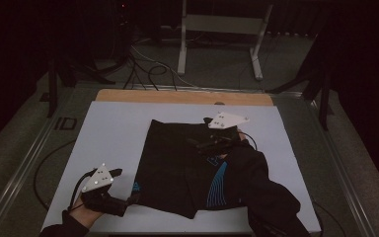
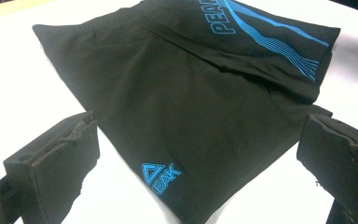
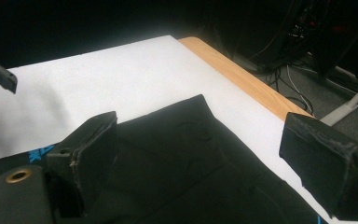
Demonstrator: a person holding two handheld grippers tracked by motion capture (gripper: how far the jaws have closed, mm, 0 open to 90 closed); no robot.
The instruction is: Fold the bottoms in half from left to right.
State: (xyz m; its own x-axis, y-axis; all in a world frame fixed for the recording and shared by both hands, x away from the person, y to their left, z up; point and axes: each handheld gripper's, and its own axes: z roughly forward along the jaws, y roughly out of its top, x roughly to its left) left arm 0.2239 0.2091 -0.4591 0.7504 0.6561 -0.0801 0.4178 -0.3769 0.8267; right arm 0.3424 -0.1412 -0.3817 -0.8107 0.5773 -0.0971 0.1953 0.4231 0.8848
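Black shorts (image 1: 177,168) with blue lines and blue lettering lie flat on the white table top (image 1: 113,128). My left gripper (image 1: 130,200) is at the near left corner of the shorts, held by a hand (image 1: 84,215). In the left gripper view its jaws stand wide open (image 2: 196,158) on either side of the corner of the shorts (image 2: 182,102) that bears a blue logo (image 2: 161,177). My right gripper (image 1: 197,144) hovers over the far middle of the shorts. It is open (image 3: 209,154) above the black cloth (image 3: 182,158), with nothing between the jaws.
A wooden strip (image 1: 177,96) runs along the table's far edge. Behind it on the floor are a white metal frame (image 1: 222,24) and loose cables (image 1: 148,69). A dark sleeve (image 1: 266,187) covers the right part of the shorts. Bare white table lies left of the garment.
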